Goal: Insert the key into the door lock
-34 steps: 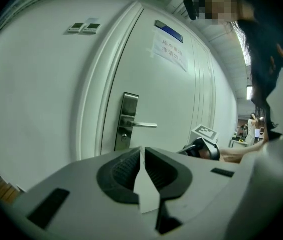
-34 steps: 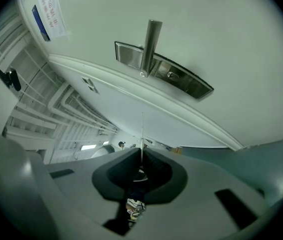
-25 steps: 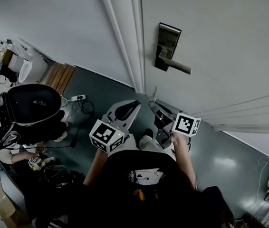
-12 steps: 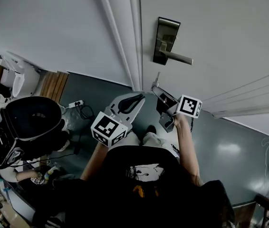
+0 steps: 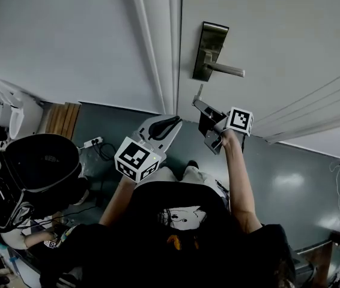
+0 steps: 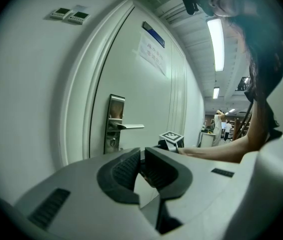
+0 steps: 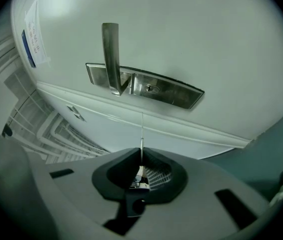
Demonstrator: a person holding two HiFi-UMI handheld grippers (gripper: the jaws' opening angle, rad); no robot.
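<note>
The key point(image 7: 142, 134) sits clamped between the closed jaws of the right gripper point(image 7: 141, 154). Only its thin blade shows, seen edge-on and sticking straight out past the fingertips. In the right gripper view the blade points up at the door lock point(image 7: 151, 86), a long metal plate with a small round keyhole point(image 7: 151, 88) just right of the blade's line. The tip stops short of the plate and does not touch it. The lever handle point(image 7: 110, 54) juts from the plate's left part.

In the head view the key point(image 5: 198, 92) rises from the right gripper point(image 5: 197, 104), just beneath the lower end of the door lock point(image 5: 209, 50) and apart from it. The lever handle point(image 5: 227, 69) reaches out to the right above the gripper. The lock is mounted on a white door point(image 5: 278, 41), close to the door frame point(image 5: 158, 41).

The left gripper point(image 5: 169, 125) hangs lower and to the left, near the frame's foot and well apart from the lock. In its own view the left gripper point(image 6: 141, 153) has its pads pressed together at the tips with nothing between them. Beyond them stand the lock point(image 6: 114, 126) and the right gripper's marker cube point(image 6: 171, 137).

A dark office chair point(image 5: 35, 161) stands on the grey floor point(image 5: 290, 179) at the left.
</note>
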